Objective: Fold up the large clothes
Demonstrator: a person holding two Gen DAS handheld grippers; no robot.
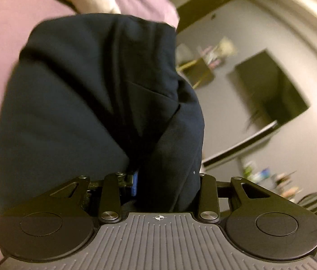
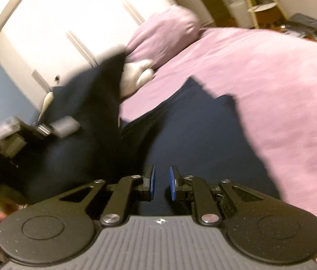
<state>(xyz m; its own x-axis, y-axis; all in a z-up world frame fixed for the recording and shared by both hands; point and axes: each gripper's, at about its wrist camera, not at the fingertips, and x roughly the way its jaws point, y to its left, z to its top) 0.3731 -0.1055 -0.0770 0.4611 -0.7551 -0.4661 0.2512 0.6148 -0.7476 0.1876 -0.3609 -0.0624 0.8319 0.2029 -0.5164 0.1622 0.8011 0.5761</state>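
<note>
A large dark navy garment [image 1: 95, 94] hangs bunched from my left gripper [image 1: 149, 184], which is shut on a fold of it and holds it lifted off the bed; only one blue pad [image 1: 135, 183] shows, the rest is buried in cloth. In the right wrist view the same garment [image 2: 192, 135] partly lies on the pink bedspread [image 2: 271, 78] and partly rises at the left [image 2: 91, 103]. My right gripper [image 2: 161, 183] is just above the cloth, its blue pads a narrow gap apart, holding nothing. The view is motion-blurred.
A pink pillow [image 2: 167, 29] and a white object [image 2: 136, 76] lie at the bed's head. White wardrobe doors [image 2: 68, 22] stand behind. The left gripper's body [image 2: 7, 139] shows at left. A dark wall-mounted screen [image 1: 271, 90] and shelf [image 1: 237, 148] lie beyond.
</note>
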